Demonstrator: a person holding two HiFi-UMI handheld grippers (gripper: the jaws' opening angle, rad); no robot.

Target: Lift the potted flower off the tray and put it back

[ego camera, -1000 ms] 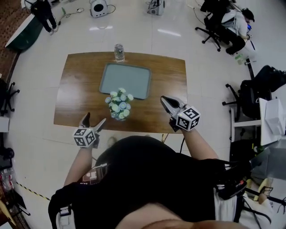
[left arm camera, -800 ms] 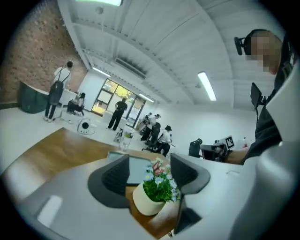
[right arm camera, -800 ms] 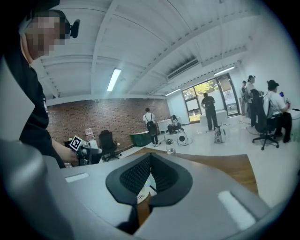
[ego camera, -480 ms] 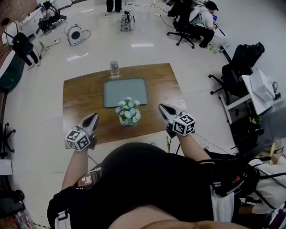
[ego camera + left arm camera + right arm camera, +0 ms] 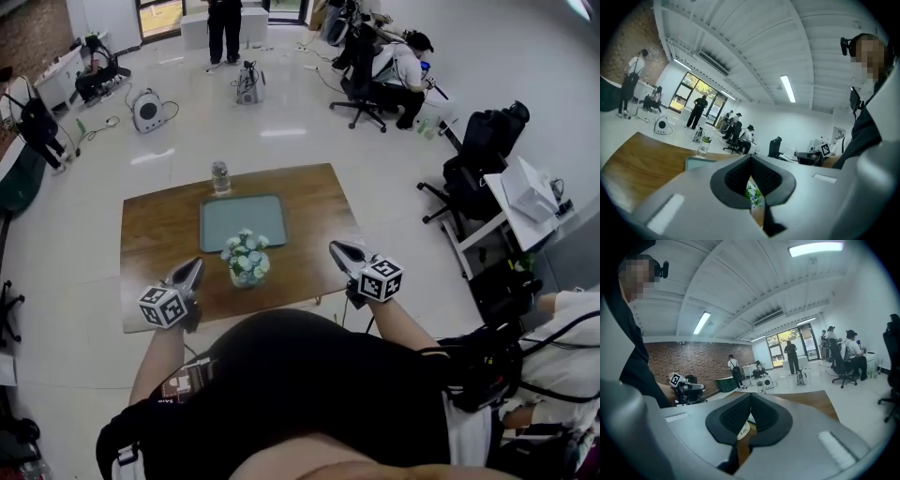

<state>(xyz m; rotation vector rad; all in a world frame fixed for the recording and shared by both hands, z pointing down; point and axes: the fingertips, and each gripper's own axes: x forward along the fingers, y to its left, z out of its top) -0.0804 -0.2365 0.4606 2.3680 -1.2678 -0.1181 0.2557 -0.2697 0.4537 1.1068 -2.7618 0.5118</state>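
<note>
Standing on the worktop (image 5: 150, 234) just beside the tray (image 5: 234, 214), toward the near edge, the potted flower (image 5: 246, 259) is off the tray, so putting it back looks like the step in hand. The left tool (image 5: 194, 267) and right tool (image 5: 337, 250) hover either side, jaws together, empty. Next, one must open, clamp the pot and lift it onto the tray.

Wooden table (image 5: 150, 234), tray (image 5: 242, 221), potted flower (image 5: 245, 259), glass (image 5: 220, 176)
</note>
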